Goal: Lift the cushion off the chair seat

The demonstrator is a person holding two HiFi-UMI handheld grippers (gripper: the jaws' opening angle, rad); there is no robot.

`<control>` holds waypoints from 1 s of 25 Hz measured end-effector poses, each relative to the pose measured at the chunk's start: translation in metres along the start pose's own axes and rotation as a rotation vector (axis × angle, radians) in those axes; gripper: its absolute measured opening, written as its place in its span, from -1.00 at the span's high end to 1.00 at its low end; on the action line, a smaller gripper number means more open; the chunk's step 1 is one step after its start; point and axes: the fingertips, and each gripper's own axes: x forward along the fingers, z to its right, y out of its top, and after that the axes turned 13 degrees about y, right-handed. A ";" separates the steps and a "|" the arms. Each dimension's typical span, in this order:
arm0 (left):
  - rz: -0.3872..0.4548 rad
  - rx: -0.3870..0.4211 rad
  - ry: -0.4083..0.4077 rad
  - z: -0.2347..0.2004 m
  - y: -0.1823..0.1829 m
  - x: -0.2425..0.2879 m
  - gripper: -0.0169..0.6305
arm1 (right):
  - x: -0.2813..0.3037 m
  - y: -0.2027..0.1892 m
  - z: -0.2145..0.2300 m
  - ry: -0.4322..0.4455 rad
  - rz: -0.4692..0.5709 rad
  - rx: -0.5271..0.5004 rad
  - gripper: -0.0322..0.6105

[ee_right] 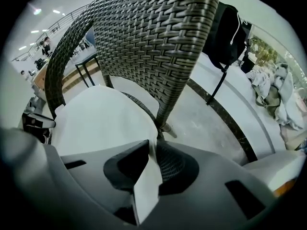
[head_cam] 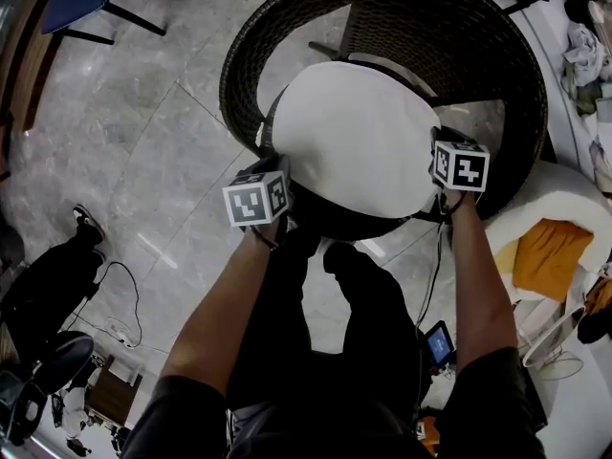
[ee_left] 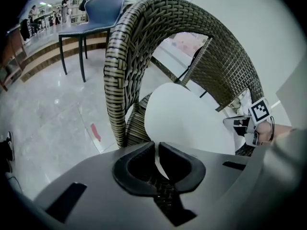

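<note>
A round white cushion lies on the seat of a dark wicker chair. My left gripper is at the cushion's near-left edge, and my right gripper is at its right edge. In the left gripper view, the left gripper has its jaws pinched on a thin fold of the cushion. In the right gripper view, the right gripper clamps the cushion edge, with white fabric running back between the pads.
The chair's woven backrest curves around the far side of the seat. A blue chair stands on the grey tiled floor at far left. A white lounger with an orange cloth sits at right; cables and a small screen lie by my feet.
</note>
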 end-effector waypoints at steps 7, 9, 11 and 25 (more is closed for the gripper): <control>0.022 0.014 0.006 0.002 0.002 -0.014 0.86 | -0.015 0.004 -0.007 0.006 0.046 0.014 0.75; 0.034 0.016 0.011 0.003 0.004 -0.024 0.87 | -0.026 0.007 -0.011 0.010 0.062 0.020 0.75; 0.054 0.016 0.013 0.004 0.008 -0.039 0.87 | -0.041 0.012 -0.016 0.011 0.080 0.020 0.75; 0.266 0.039 0.029 0.021 0.077 -0.203 0.87 | -0.206 0.069 -0.066 0.023 0.308 0.003 0.75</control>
